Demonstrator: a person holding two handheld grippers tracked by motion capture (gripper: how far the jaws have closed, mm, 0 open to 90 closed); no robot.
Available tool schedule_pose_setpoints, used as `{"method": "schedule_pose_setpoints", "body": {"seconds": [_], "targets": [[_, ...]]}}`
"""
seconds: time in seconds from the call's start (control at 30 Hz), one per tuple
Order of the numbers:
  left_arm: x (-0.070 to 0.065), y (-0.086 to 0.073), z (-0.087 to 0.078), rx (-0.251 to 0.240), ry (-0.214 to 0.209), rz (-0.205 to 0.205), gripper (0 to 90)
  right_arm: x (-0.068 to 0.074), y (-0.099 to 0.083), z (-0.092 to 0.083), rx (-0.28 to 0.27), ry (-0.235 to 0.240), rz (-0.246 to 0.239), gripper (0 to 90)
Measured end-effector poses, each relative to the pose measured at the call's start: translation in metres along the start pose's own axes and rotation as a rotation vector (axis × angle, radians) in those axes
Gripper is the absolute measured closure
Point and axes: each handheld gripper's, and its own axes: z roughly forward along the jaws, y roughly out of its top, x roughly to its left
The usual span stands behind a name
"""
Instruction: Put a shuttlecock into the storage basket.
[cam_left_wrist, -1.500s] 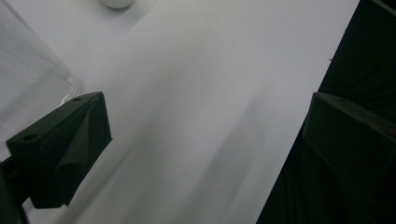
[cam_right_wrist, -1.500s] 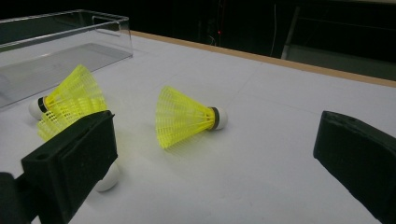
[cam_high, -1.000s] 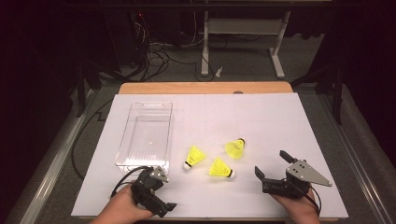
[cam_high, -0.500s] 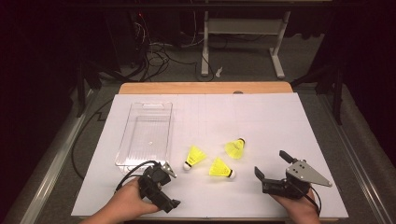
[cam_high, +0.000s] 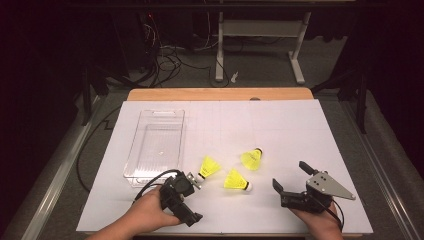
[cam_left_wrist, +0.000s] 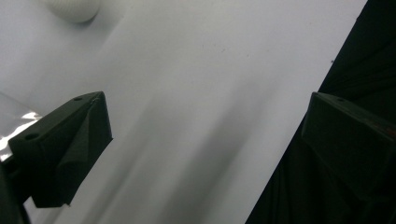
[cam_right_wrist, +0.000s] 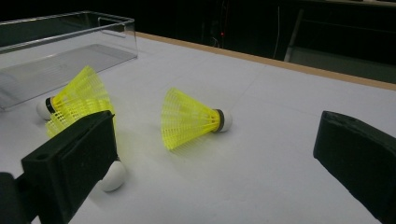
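Three yellow shuttlecocks with white corks lie mid-table: one on the left (cam_high: 210, 166), one farther back (cam_high: 251, 159), one nearest me (cam_high: 235, 180). My left gripper (cam_high: 195, 200) is open, held low just left of them, empty. In the left gripper view (cam_left_wrist: 208, 121) the jaws stand wide over bare white table, with a white cork (cam_left_wrist: 74, 7) at the top left. My right gripper (cam_high: 291, 176) is open and empty, to the right of the shuttlecocks. In the right gripper view (cam_right_wrist: 215, 140) one shuttlecock (cam_right_wrist: 191, 119) lies between the jaws, another (cam_right_wrist: 77, 100) behind the left jaw.
A clear plastic tray (cam_high: 134, 159), (cam_right_wrist: 116, 21) stands empty at the left of the white table cover. The table's front edge (cam_left_wrist: 289, 140) runs close by the left gripper. Dark floor, cables and table legs lie beyond the far edge.
The left hand has carried its gripper right and forward, closer to the left shuttlecock, turning it. The right gripper and the shuttlecocks have stayed put.
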Motion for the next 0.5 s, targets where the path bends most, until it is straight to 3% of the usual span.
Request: {"method": "schedule_pose_setpoints", "body": {"seconds": [0.5], "targets": [[-0.009, 0.032, 0.003, 0.024, -0.006, 0.058, 2.6, 0.0, 0.0, 0.0, 0.0, 0.003, 0.001, 0.0]]}}
